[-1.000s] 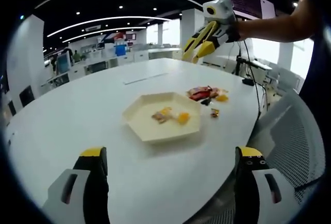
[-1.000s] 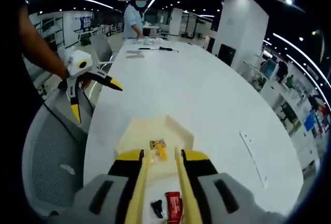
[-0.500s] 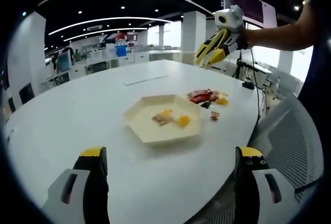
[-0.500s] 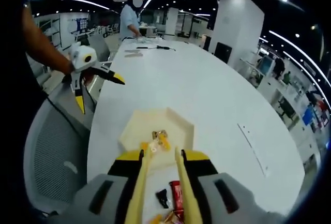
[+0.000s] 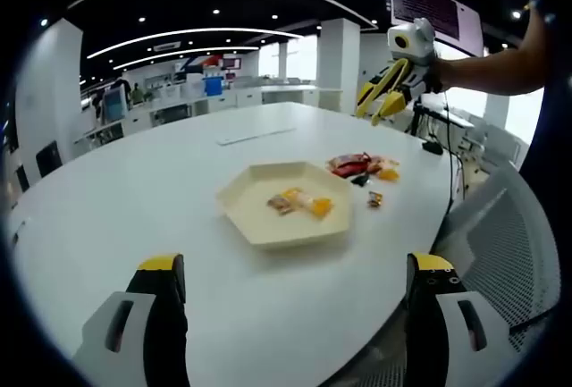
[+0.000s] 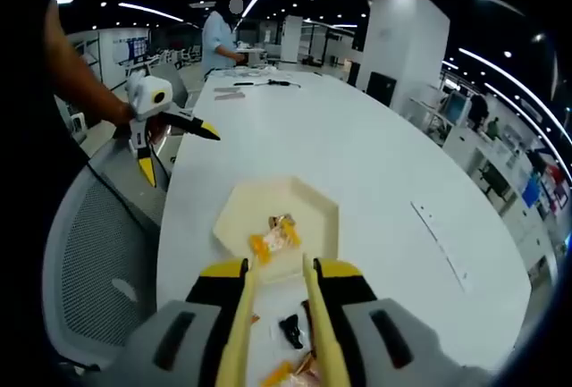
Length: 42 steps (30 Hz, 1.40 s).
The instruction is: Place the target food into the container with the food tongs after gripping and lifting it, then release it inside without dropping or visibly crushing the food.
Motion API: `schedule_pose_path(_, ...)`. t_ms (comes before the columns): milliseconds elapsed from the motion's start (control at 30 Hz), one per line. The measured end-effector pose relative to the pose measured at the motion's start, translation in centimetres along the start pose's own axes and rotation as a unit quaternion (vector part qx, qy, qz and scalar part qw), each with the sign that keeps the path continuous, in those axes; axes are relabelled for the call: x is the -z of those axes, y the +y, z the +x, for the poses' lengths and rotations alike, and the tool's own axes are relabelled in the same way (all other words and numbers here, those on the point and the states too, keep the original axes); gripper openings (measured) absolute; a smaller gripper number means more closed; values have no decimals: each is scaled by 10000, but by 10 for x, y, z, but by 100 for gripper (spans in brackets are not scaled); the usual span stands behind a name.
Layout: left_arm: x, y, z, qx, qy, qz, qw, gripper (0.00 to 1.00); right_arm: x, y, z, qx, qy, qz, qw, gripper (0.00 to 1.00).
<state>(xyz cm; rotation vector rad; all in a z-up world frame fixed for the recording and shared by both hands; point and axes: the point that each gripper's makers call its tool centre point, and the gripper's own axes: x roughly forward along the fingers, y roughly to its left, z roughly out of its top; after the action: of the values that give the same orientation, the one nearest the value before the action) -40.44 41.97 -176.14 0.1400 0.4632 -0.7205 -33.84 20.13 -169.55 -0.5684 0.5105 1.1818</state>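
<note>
Container [image 5: 286, 217]: pale hexagonal tray, resting near middle of white worktop [image 5: 134, 199]. Inside it, wrapped food pieces [image 5: 304, 202], orange and yellow, lie together toward the tray centre; same items seen in right gripper view [image 6: 274, 235].

Beside the tray on the worktop, a loose pile of snacks [image 5: 360, 167] including a red packet, plus 1 small piece [image 5: 374, 197] apart from the pile and closer to the tray.

Left hand-held gripper [image 5: 290, 284]: jaws spread wide, nothing between them, held above the near worktop edge. Also seen in right gripper view [image 6: 170, 150], jaws apart, raised over a mesh chair [image 6: 89, 262].

Right hand-held gripper [image 6: 275, 266] carries yellow food tongs [image 6: 313, 333]; tong arms slightly apart, empty, tips above the near rim of the tray. In left gripper view it is raised well above the snack pile [image 5: 382, 101].
</note>
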Motion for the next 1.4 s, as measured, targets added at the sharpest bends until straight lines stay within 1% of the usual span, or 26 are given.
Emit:
schedule_pose_path(233, 1, -1, 0, 23, 4, 23, 10000, 100, 9, 5, 2, -6, -2, 101, 9999, 28)
schedule_pose_path(367, 1, 0, 1, 10, 8, 8, 10000, 100, 16, 8, 4, -19, 31, 143, 9999, 28)
schedule_pose_path(533, 2, -2, 1, 66, 39, 38, 10000, 100, 25, 12, 5, -6, 21, 237, 9997, 28)
schedule_pose_path(600, -1, 0, 0, 4, -34, 218, 9998, 100, 30, 15, 6, -43, 34, 280, 9996, 28)
schedule_pose_path(667, -3, -2, 0, 30, -115, 220, 9997, 100, 32, 18, 7, -58, 26, 318, 9995, 28)
schedule_pose_path(733, -1, -3, 1, 64, -44, 209, 9998, 100, 36, 20, 9, -60, 36, 342, 9994, 28)
schedule_pose_path(833, -2, -5, 1, 129, -73, 214, 9997, 100, 40, 24, 11, -121, 39, 337, 9993, 28)
schedule_pose_path(933, 0, -5, 2, 162, -44, 161, 9997, 100, 45, 27, 13, -160, 51, 354, 9992, 28)
schedule_pose_path(1067, -1, -6, 2, 170, -62, 134, 9997, 100, 51, 29, 20, -204, 66, 370, 9991, 27)
schedule_pose_path(1133, -1, -7, 2, 199, -56, 56, 9998, 100, 54, 31, 24, -249, 100, 344, 9990, 27)
schedule_pose_path(1400, -3, -7, 1, 191, -115, 55, 9997, 100, 68, 39, 40, -436, 252, 202, 9985, 27)
